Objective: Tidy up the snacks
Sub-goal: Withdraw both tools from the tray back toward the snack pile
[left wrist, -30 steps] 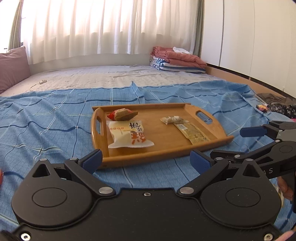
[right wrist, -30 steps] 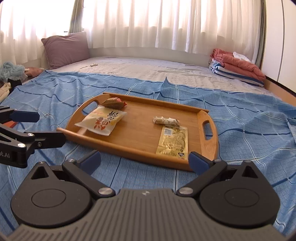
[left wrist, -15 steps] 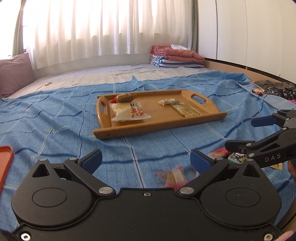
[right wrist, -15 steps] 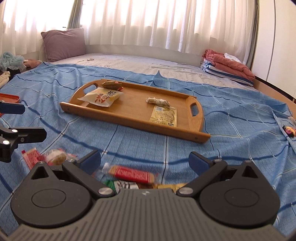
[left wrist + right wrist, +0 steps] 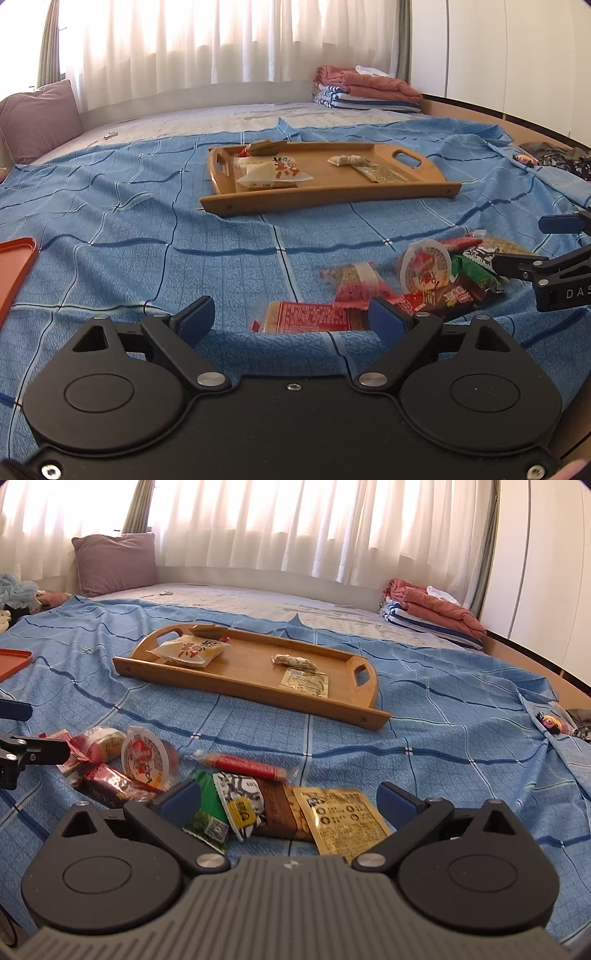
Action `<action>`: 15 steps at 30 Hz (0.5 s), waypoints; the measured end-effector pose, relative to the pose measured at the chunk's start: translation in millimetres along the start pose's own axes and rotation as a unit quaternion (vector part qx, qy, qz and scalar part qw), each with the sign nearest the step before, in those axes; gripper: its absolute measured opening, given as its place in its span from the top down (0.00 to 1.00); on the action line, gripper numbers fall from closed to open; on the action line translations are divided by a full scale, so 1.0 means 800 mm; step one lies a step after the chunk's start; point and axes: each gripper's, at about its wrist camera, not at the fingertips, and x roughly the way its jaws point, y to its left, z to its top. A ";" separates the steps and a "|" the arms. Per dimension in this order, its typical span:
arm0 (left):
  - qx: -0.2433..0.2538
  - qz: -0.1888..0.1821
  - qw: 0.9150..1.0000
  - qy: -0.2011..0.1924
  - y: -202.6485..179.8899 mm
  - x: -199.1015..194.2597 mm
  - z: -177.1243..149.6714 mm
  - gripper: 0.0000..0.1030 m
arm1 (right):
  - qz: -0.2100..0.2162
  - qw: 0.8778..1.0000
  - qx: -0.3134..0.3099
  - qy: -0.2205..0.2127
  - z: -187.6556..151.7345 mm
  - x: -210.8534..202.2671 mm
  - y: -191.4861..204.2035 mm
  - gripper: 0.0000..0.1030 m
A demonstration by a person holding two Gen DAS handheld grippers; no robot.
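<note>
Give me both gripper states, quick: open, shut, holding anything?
Left gripper: open, holding nothing, over the red cracker packet.
Right gripper: open, holding nothing, over the snack pile.

The orange tray (image 5: 16, 266) is cut off by the left edge. The gold packet (image 5: 345, 821) is partly hidden behind the right gripper (image 5: 288, 805). Wrapper print is too small to be read.

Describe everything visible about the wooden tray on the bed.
The wooden tray is a light, bamboo-looking rectangle with a low raised rim and a cut-out handle at each end. It lies flat on the blue checked bedsheet, beyond the loose snack pile. Four snack packets rest inside; neither hand-held gripper touches it.
</note>
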 end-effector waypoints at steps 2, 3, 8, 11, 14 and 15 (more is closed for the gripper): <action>0.000 -0.002 1.000 0.002 -0.003 0.000 -0.002 0.15 | -0.004 1.000 0.007 0.001 -0.004 -0.001 -0.002 0.00; 0.001 -0.004 1.000 0.002 -0.004 0.000 -0.003 0.15 | -0.006 1.000 0.010 0.002 -0.006 -0.001 -0.004 0.00; 0.016 -0.006 1.000 0.009 -0.016 0.002 -0.010 0.15 | -0.018 1.000 0.014 0.008 -0.014 -0.001 -0.009 0.00; 0.016 -0.003 1.000 0.014 -0.019 0.004 -0.012 0.15 | -0.023 1.000 0.016 0.011 -0.018 -0.001 -0.013 0.00; 0.011 -0.001 1.000 0.017 -0.018 0.008 -0.012 0.15 | -0.028 0.999 0.024 0.018 -0.020 0.001 -0.020 0.00; 0.009 0.000 1.000 0.018 -0.017 0.009 -0.012 0.15 | -0.028 0.999 0.029 0.019 -0.021 0.001 -0.023 0.00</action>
